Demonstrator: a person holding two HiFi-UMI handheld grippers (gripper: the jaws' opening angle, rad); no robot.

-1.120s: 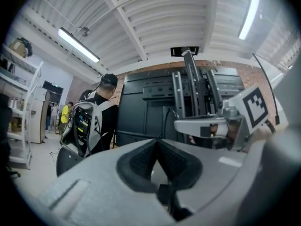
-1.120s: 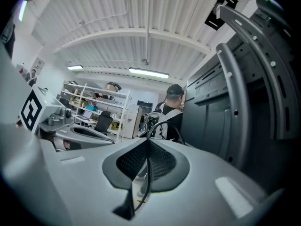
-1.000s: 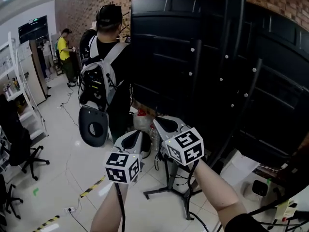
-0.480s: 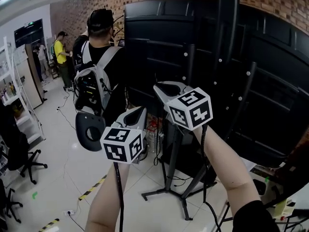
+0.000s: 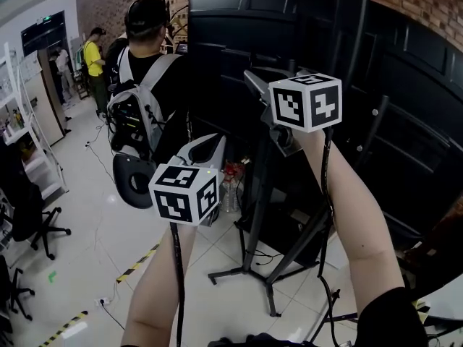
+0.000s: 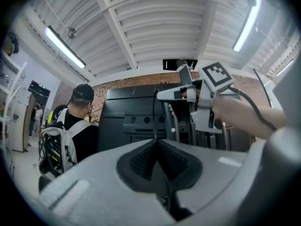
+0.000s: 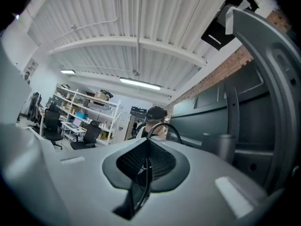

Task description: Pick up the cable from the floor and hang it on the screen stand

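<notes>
A thin black cable (image 5: 176, 280) hangs from my left gripper (image 5: 215, 140) to the floor; another stretch (image 5: 326, 215) drops along the right forearm. Both grippers are shut on it. In the left gripper view the cable (image 6: 154, 117) runs straight up from my shut left gripper (image 6: 156, 143) to the right gripper (image 6: 162, 95) above. In the right gripper view it loops (image 7: 165, 126) out of my shut right gripper (image 7: 147, 143). My right gripper (image 5: 251, 76) is raised beside the top of the black screen stand's post (image 5: 259, 194), in front of the screen's dark back (image 5: 231, 42).
A person with a backpack (image 5: 141, 92) stands close on the left of the screen, holding a black ring-shaped object (image 5: 135, 181). The stand's legs (image 5: 242, 272) spread over the white floor. A second person (image 5: 95, 63), shelves and an office chair (image 5: 32, 226) are further left.
Both grippers have risen with the cable. The right one climbed much more, from beside the left gripper to well above it, near the top of the stand post.
</notes>
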